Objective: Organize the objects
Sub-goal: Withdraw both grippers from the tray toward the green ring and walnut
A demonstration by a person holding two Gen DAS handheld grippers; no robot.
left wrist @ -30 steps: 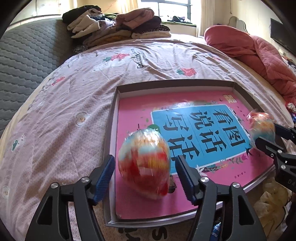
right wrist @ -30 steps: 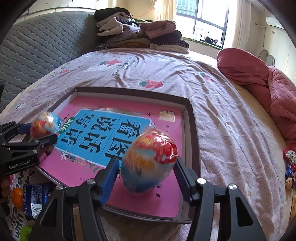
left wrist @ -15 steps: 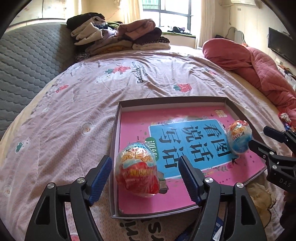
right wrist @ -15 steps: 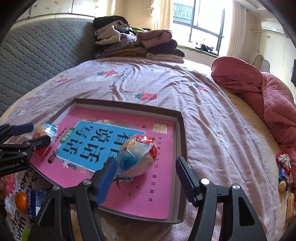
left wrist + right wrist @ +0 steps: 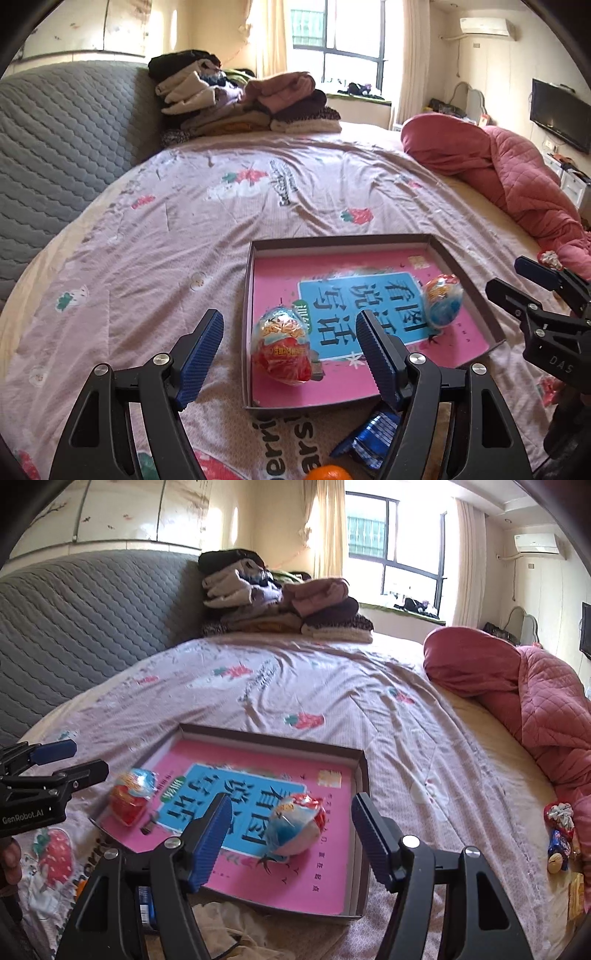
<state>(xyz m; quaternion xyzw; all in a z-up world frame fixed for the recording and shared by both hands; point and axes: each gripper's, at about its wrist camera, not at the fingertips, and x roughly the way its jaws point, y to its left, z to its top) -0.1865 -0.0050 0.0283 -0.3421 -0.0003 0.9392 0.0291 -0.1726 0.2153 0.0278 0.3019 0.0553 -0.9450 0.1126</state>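
Two wrapped eggs lie in the box (image 5: pixel 466 284) on the bed (image 5: pixel 184 229): the red egg (image 5: pixel 283 346) at its near left corner, the blue egg (image 5: pixel 295 823) near its right edge. Left gripper (image 5: pixel 290 360) and right gripper (image 5: pixel 291 834) are spread wide, holding nothing.

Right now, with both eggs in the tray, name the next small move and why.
Probably swing the left claw down toward the orange near the blue packet. Both eggs lie free in the tray, both claws are open and empty, and those snacks sit loose outside it.
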